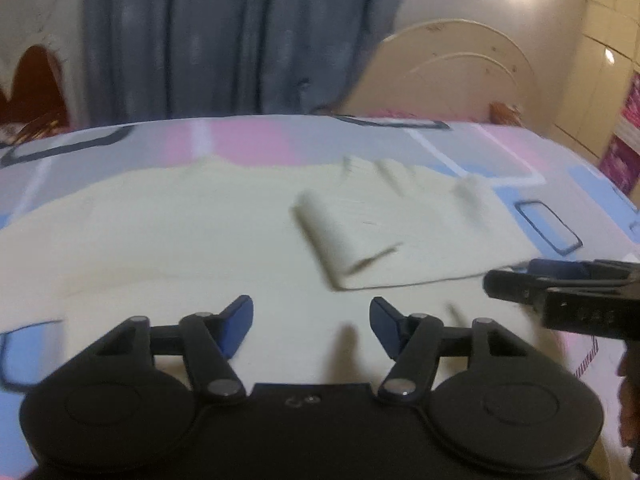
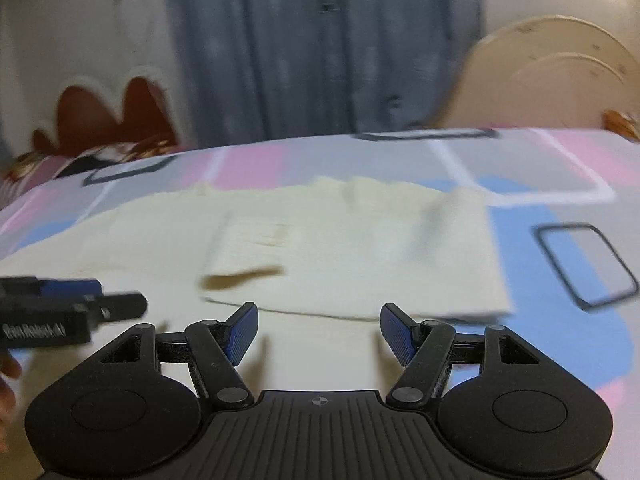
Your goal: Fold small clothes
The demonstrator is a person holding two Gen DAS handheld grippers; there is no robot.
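Note:
A cream garment (image 1: 168, 232) lies spread on the bed, its right part folded over with a sleeve (image 1: 344, 232) laid on top. It also shows in the right wrist view (image 2: 360, 248), with the folded sleeve (image 2: 248, 248) left of centre. My left gripper (image 1: 312, 326) is open and empty, just above the garment's near part. My right gripper (image 2: 318, 330) is open and empty, above the garment's near edge. The right gripper shows at the right of the left wrist view (image 1: 560, 288); the left gripper shows at the left of the right wrist view (image 2: 68, 308).
The bed sheet (image 2: 560, 168) has pink, blue and grey blocks. A grey curtain (image 1: 224, 40) hangs behind the bed. A cream headboard (image 1: 452, 68) stands at the back right. A patterned pillow (image 2: 80, 160) lies at the back left.

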